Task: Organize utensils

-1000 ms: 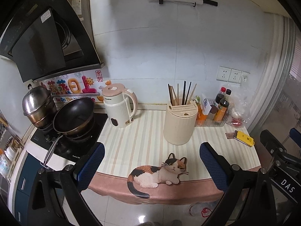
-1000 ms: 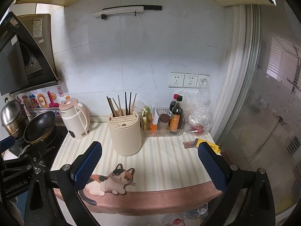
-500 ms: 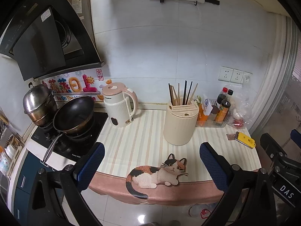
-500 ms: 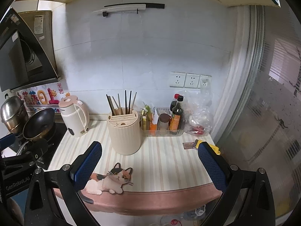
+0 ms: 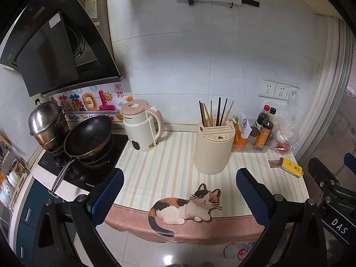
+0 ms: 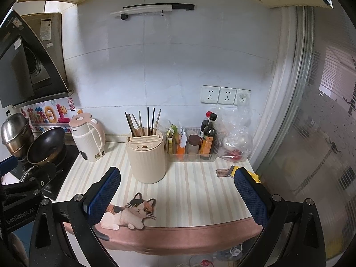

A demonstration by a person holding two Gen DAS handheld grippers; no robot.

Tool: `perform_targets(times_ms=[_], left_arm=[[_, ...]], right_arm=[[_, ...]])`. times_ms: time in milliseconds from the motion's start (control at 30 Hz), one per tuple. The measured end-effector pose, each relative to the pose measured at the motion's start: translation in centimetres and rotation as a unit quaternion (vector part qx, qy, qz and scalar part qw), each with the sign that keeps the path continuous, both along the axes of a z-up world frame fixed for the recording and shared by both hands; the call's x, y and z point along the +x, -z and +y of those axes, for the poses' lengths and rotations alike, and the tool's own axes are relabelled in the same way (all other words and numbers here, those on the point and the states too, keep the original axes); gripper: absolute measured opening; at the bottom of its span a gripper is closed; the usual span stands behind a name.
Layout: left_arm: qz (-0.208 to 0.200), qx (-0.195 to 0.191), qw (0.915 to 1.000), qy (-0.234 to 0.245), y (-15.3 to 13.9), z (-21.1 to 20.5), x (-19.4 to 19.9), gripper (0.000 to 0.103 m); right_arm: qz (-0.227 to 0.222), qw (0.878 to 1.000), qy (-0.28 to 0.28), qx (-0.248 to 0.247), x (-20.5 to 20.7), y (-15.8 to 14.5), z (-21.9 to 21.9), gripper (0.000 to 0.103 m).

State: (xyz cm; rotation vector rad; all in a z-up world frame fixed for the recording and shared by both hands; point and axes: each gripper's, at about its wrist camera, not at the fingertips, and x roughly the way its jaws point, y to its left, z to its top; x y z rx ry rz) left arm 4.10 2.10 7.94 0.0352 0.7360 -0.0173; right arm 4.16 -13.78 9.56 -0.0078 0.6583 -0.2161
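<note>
Jaws of both grippers spread wide with nothing between them: left gripper [image 5: 179, 191] and right gripper [image 6: 175, 191] held back off the near edge of the desk [image 6: 200, 191], level with each other and aimed at the cream utensil holder [image 6: 148, 158], presumably for a clear look before any reach. Largest on the left, a black range hood [image 5: 55, 51] slanting over the stove, marked with small white lettering too fine to read. Below it, a dark frying pan [image 5: 89, 136] on the induction hob [image 5: 89, 171], handle pointing toward the near edge, with a lidded steel pot [image 5: 47, 122] behind. On the striped desk mat, a pink-and-cream electric kettle [image 5: 142, 129] with a small dark brand word on its body, not legible. Centre of the desk, the utensil holder standing upright, chopsticks [image 5: 217, 113] upright in its rear slot and fanned slightly apart; no loose utensil seen lying on the desk, so consistent either with sorting done or with sorting within the holder pending. Right of it, a clear tray [image 6: 191, 155] corralling sauce bottles [image 6: 208, 136] against the wall. Smaller: a cat figure printed on the mat [image 5: 187, 207], a yellow tool [image 5: 290, 168]. Readable writing: "DAS" on the right gripper's body in the left view, "GenRobot.AI" on the left gripper's body in the right view, "Be On" on the colourful wall sticker [image 5: 89, 105].
</note>
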Motion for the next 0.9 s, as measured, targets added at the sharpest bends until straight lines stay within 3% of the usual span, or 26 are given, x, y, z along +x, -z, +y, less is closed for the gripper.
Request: perform_targets(times_ms=[900], left_arm=[[-0.006,0.004,1.0000,-0.006,-0.27,-0.34,0.58,0.103]], right_arm=[[-0.006,1.000,0.009,-0.007,0.23,-0.40,0.05,0.103]])
